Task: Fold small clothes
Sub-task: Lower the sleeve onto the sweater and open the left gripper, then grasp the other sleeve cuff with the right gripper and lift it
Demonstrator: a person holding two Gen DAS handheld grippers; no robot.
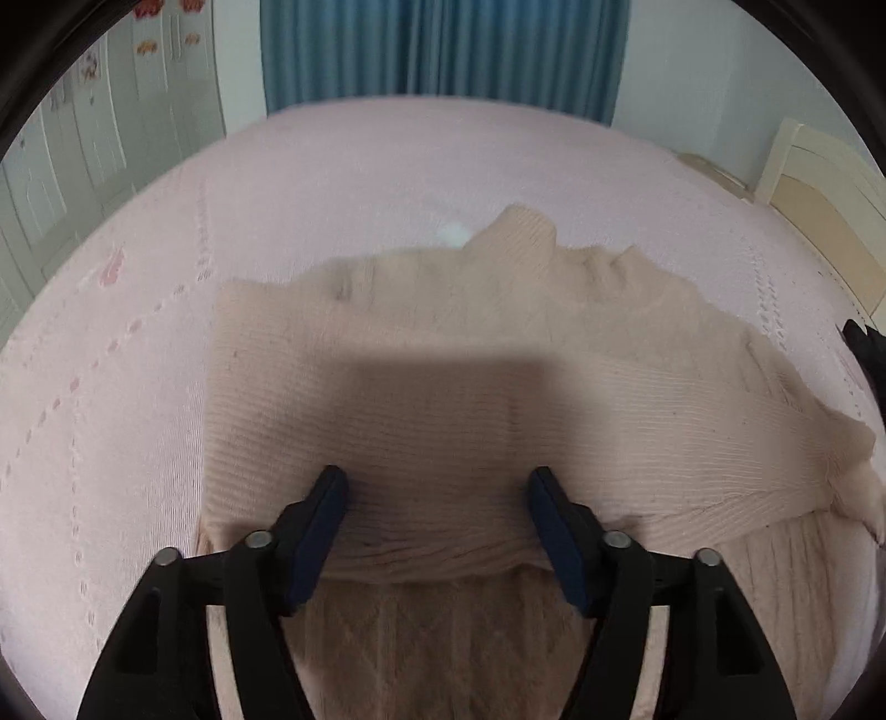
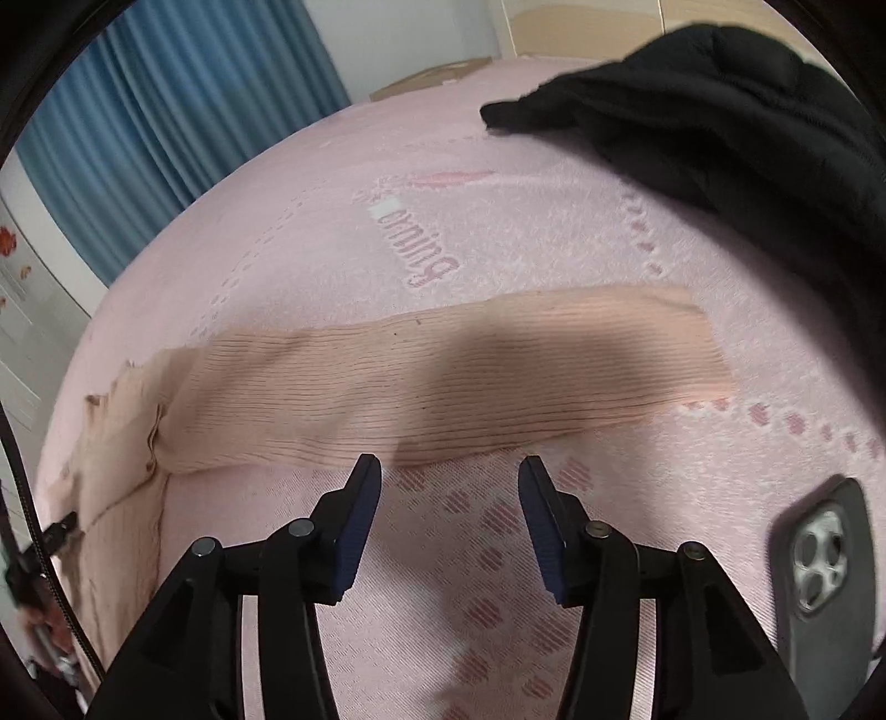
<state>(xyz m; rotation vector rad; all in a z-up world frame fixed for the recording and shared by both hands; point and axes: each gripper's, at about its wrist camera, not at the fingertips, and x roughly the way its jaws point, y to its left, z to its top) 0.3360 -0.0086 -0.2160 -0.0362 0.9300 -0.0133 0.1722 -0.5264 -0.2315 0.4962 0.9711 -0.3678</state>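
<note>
A beige ribbed knit top [image 1: 443, 354] lies on the pink bed cover [image 1: 310, 166], with one sleeve folded across its body. My left gripper [image 1: 437, 487] hovers open over the folded sleeve's near edge, and no cloth sits between its fingers. In the right wrist view the other sleeve [image 2: 443, 365] stretches flat to the right over the bed cover [image 2: 498, 210]. My right gripper [image 2: 449, 479] stands open just in front of that sleeve's near edge, holding nothing. The top's body [image 2: 119, 487] shows at the left edge.
A black garment [image 2: 720, 122] is heaped at the far right of the bed. A phone in a dark case [image 2: 819, 559] lies camera-up at the right. Blue curtains [image 1: 437, 50] hang behind the bed, a white wardrobe [image 1: 72, 144] stands left, a wooden bed frame [image 1: 819, 205] right.
</note>
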